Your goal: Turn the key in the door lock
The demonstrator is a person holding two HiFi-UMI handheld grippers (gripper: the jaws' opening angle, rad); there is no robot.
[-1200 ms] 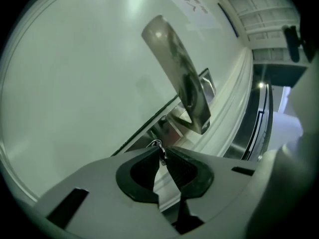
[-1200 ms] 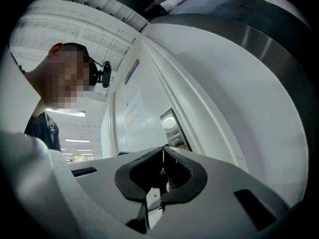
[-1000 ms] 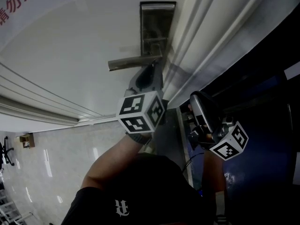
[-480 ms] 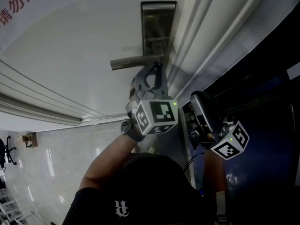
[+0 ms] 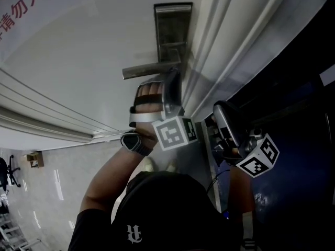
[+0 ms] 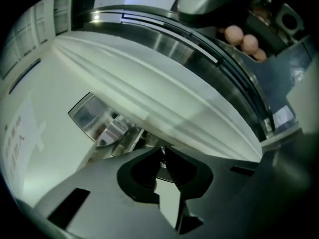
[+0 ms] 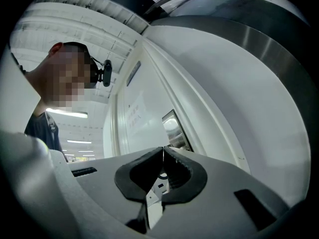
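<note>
A steel lock plate [image 5: 172, 33] with a lever handle [image 5: 149, 68] sits on the white door. My left gripper [image 5: 173, 76] points at the plate just below the handle. In the left gripper view its jaws have just been closing, and their tips meet on a small shiny key [image 6: 162, 162] in front of the lock plate [image 6: 88, 114] and handle [image 6: 117, 131]. The keyhole is hidden behind the jaws. My right gripper [image 5: 221, 110] hangs apart to the right by the door's edge, shut with nothing in it, its tips [image 7: 162, 151] together, the lock plate [image 7: 174, 127] beyond them.
The white door frame [image 5: 230, 41] runs diagonally right of the lock, with a dark opening [image 5: 293, 140] beyond it. Red print [image 5: 21, 4] marks the door at the upper left. A pale tiled floor [image 5: 57, 182] lies at the lower left.
My left gripper has rolled about a quarter turn at the lock. Its marker cube swung from the left to the lower right, and the knuckles now show. The right gripper has not moved.
</note>
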